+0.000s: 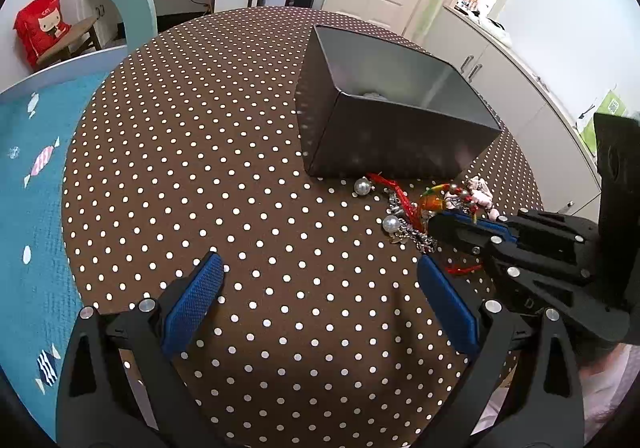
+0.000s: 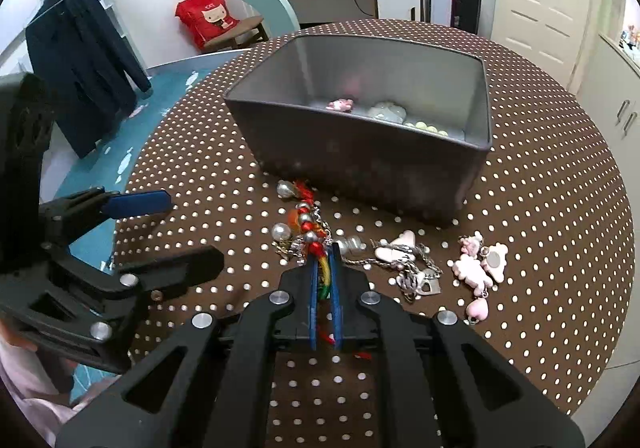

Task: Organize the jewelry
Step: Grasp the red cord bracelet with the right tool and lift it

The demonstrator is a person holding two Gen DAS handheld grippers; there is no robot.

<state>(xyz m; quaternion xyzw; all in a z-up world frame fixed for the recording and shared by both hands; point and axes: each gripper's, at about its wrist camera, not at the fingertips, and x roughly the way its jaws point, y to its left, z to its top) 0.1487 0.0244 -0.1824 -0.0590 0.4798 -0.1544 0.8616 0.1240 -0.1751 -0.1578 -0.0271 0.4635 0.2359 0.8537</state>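
Now | right gripper (image 2: pixel 325 252) jaws clamped on red cord charm (image 2: pixel 316 248) | left gripper (image 1: pixel 320 272) jaws apart | no legible writing

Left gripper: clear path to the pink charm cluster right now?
Probably not. The left gripper is open, but the right gripper, shut on the red charm strand, sits between it and the pink charm cluster.

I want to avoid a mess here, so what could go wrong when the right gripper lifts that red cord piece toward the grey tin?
1. The red and orange braided cord charm, pinched by the right gripper, lies tangled with the silver chain; lifting may drag the chain and pearl beads along.
2. The grey metal box has tall walls, so a low carry could snag its rim.
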